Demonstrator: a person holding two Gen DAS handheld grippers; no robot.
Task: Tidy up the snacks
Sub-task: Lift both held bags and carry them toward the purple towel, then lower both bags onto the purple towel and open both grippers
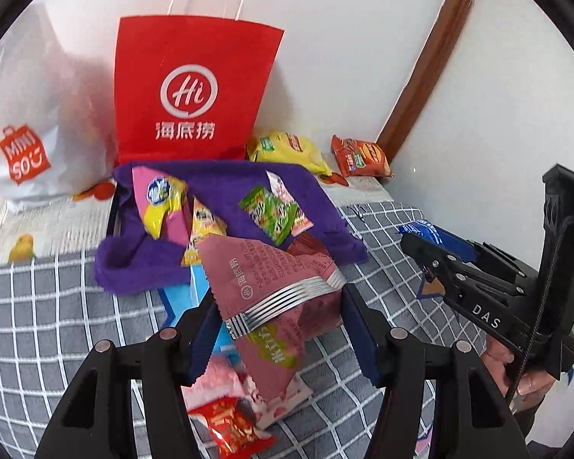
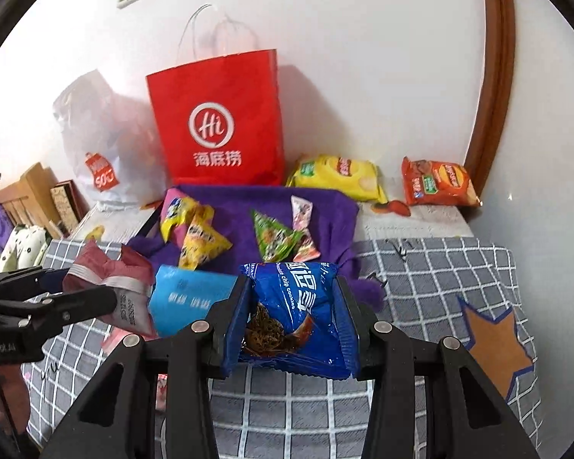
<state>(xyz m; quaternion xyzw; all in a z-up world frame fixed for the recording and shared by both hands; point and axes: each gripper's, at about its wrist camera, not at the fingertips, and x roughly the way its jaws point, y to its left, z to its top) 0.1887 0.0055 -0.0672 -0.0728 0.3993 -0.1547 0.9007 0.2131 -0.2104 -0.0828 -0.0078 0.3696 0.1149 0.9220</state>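
The left gripper (image 1: 279, 329) is partly closed, its blue pads pinching a dusty-pink snack pouch (image 1: 271, 287) held above the bed; the right gripper (image 2: 292, 315) is likewise clamped on a blue chocolate chip cookie packet (image 2: 298, 313), also clear of the cover. Both packs look bound for the purple-lined tray (image 1: 225, 187), which sits just ahead and already holds several small packets. To do this well, I would carry each pack fully over the tray before loosening the pads, one hand at a time, and set it in a bare patch rather than on the loose sachets. The crinkly film could slip. Below lies a grey checked bedcover (image 2: 421, 267); a red paper bag (image 1: 191, 91) stands against the white wall (image 2: 363, 57).
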